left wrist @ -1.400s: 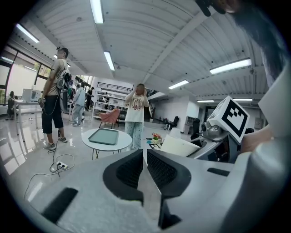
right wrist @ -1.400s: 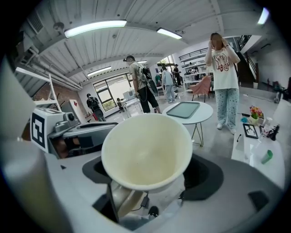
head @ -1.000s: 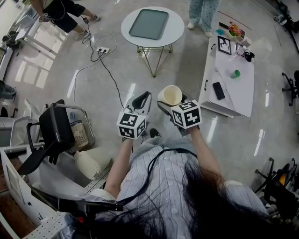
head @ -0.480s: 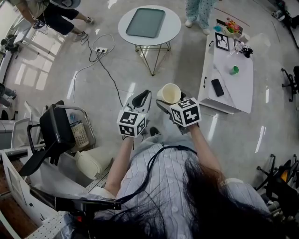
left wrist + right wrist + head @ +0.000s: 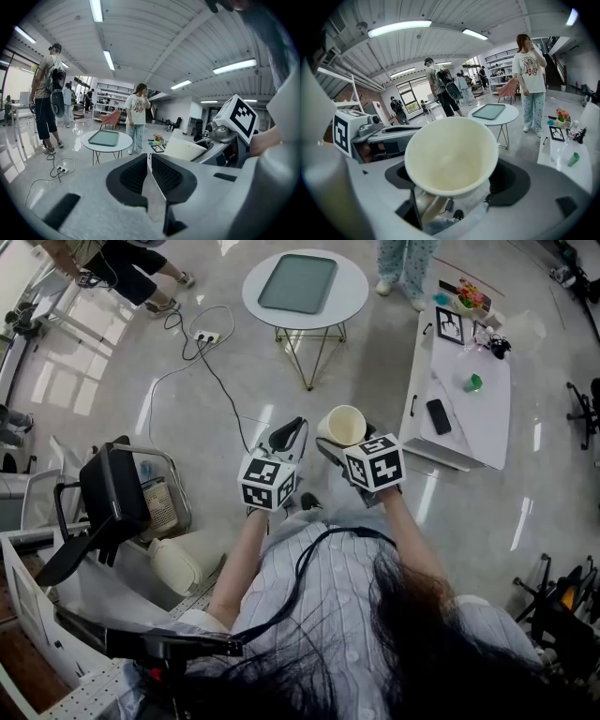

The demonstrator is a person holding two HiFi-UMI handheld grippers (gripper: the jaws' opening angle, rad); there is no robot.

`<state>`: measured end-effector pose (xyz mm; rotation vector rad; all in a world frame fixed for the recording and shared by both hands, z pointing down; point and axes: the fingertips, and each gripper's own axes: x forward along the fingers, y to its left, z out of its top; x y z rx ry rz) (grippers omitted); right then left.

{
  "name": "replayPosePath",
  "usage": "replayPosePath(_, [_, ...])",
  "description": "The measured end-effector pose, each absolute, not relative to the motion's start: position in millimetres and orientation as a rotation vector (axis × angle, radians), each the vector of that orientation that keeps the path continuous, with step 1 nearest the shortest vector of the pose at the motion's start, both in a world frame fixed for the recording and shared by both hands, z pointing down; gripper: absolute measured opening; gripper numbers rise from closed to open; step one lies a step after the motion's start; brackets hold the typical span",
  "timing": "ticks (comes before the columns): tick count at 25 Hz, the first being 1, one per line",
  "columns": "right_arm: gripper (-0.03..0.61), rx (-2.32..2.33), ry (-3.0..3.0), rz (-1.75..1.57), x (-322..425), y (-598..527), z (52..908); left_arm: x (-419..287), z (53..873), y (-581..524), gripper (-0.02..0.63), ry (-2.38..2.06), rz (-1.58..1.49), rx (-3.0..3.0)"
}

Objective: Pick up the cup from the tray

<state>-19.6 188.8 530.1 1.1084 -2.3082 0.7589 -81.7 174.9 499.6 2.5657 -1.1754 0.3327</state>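
I stand in a large hall with a shiny pale floor (image 5: 187,399). At 12 o'clock, well apart from me, a round table (image 5: 349,307) carries the tray (image 5: 298,283), which is bare. A white bench (image 5: 473,423) lies at 2 o'clock. The cup (image 5: 343,426) is off the tray: my right gripper (image 5: 339,444) pinches it low down, mouth up. My left gripper (image 5: 287,436) has its jaws pressed together on nothing. I judge the pick-up done, and nothing stands in the way.
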Motion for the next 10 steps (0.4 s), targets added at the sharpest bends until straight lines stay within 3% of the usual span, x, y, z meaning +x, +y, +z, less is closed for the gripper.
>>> replayPosePath(10, [0.408,1.092,-2.311,0.743,-25.6,187.4,527.8,-87.8,499.1,172.5,0.017,-1.19,0.326,2.559])
